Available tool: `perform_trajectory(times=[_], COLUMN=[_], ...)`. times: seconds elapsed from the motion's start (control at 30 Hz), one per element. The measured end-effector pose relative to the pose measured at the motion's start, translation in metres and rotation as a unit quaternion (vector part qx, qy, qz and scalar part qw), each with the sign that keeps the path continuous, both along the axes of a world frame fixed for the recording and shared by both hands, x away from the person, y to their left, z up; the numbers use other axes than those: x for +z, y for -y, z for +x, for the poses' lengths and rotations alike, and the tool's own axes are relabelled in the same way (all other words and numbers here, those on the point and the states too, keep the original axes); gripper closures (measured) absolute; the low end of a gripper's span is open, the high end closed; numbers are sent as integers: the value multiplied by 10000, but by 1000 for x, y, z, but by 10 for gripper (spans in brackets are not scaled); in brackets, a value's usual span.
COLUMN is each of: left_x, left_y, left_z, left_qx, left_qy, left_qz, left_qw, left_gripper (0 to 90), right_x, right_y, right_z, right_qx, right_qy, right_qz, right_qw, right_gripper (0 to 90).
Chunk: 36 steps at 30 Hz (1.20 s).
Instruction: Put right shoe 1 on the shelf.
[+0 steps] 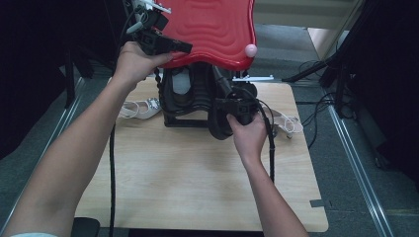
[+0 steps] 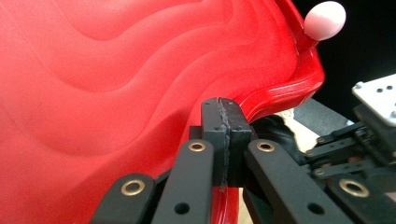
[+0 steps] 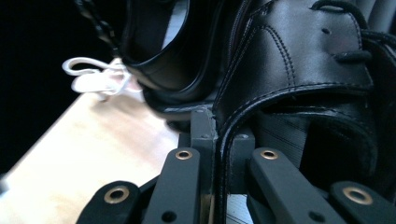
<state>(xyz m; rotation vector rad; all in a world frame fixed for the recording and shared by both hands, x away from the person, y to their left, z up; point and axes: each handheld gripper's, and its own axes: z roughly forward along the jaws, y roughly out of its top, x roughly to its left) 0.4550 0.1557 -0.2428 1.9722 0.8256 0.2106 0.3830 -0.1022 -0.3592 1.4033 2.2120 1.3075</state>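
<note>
Holding the red lid [image 1: 212, 29] up with our left gripper [image 1: 165, 45], we keep its jaws pressed together on the lid's wavy rim, so the black box [image 1: 185, 106] beneath it on the wooden table [image 1: 197, 177] stays open. Our right gripper [image 1: 237, 109] pinches the collar edge of a black leather shoe [image 3: 303, 60], the leather sandwiched between the two pads, at the right side of the box opening. To do this step well, we judge that the left hand should stay steady and high so the lid does not drop onto the shoe, while the right hand guides the shoe level past the box wall without dragging its laces. A white sandal [image 1: 141, 107] lies just left of the box, another strappy one [image 1: 286, 122] to its right.
</note>
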Motion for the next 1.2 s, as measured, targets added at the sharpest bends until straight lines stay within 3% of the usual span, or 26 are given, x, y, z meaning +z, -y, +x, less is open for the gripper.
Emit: perform_trajectory(times=[0.1,0.4,0.57,0.8,1.0,1.13,1.2], left_x=[0,-1,-1,-1,-1,-1,0], left_y=[-1,-2,-1,-2,-2,-3,-3], left_z=[0,0,0,0,0,1,1], left_qx=[-39,-77,-87,-94,-105,-123,-132], left_qy=[24,29,57,67,53,56,56], left_qz=[-22,-40,-41,-41,-35,-35,-25], left_qw=[10000,10000,9999,9999,9999,9999,9999], left_gripper=[900,900,900,900,900,900,900], right_x=[-5,-11,-16,-23,-17,-19,-23], right_y=[-10,-26,-38,-48,-53,-52,-50], right_z=[3,14,18,21,20,28,33], right_qx=[-115,-206,-201,-171,-401,-360,-231], right_qy=[150,306,469,425,701,695,491], right_qz=[-108,53,-179,-224,-630,-537,-323], right_qw=[9998,9993,9985,9987,9947,9955,9980], right_gripper=[861,852,836,808,837,818,781])
